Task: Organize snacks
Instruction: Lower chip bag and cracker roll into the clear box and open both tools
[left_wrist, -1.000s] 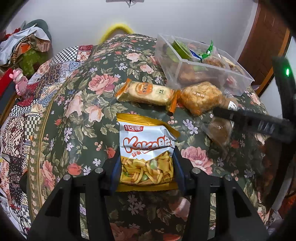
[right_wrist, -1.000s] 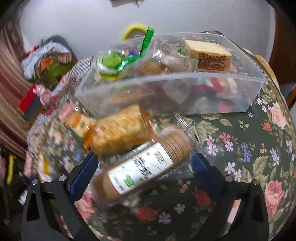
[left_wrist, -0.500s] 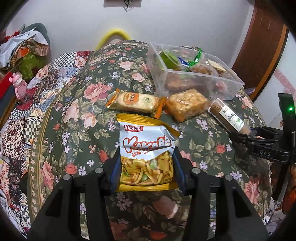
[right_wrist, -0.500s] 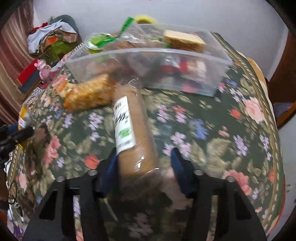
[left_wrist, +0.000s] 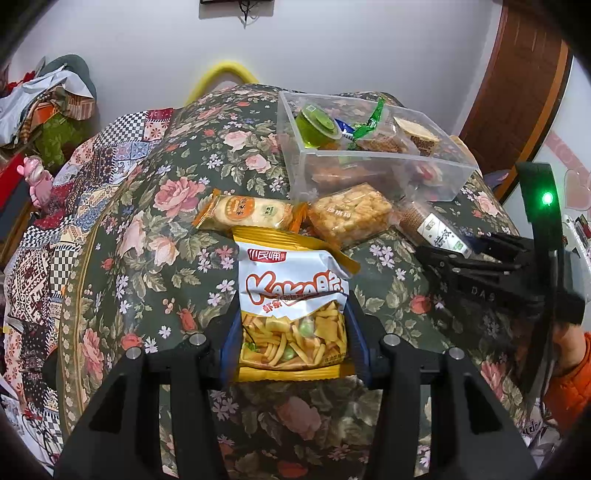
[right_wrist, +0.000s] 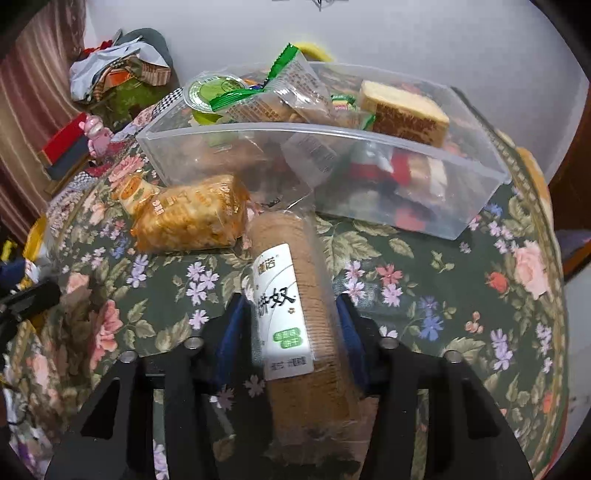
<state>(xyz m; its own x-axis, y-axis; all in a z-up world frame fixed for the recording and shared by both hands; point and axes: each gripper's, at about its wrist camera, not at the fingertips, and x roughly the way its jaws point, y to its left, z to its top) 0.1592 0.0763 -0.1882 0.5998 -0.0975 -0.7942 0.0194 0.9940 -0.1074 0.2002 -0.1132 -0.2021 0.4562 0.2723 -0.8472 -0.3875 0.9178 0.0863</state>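
My left gripper (left_wrist: 293, 332) is shut on a yellow and white Kaka chip bag (left_wrist: 291, 299) above the floral table. My right gripper (right_wrist: 293, 325) is shut on a brown biscuit roll (right_wrist: 295, 295) with a white label; both show at the right of the left wrist view, the roll (left_wrist: 432, 225) held by the black gripper (left_wrist: 458, 254). A clear plastic bin (left_wrist: 369, 162) holding several snacks stands behind; it fills the back of the right wrist view (right_wrist: 332, 147). An orange cracker pack (left_wrist: 247, 212) and a puffed rice cake pack (left_wrist: 351, 214) lie in front of the bin.
The round table has a green floral cloth (left_wrist: 155, 206). A patchwork-covered surface (left_wrist: 48, 221) with a pink toy (left_wrist: 37, 181) and piled clothes (left_wrist: 40, 103) lies to the left. A wooden door (left_wrist: 517, 74) is at the right. A yellow chair back (left_wrist: 225, 74) stands behind the table.
My right gripper went from open around the biscuit roll to shut on it, and drew it back from the bin. My left gripper kept hold of the chip bag and rose slightly.
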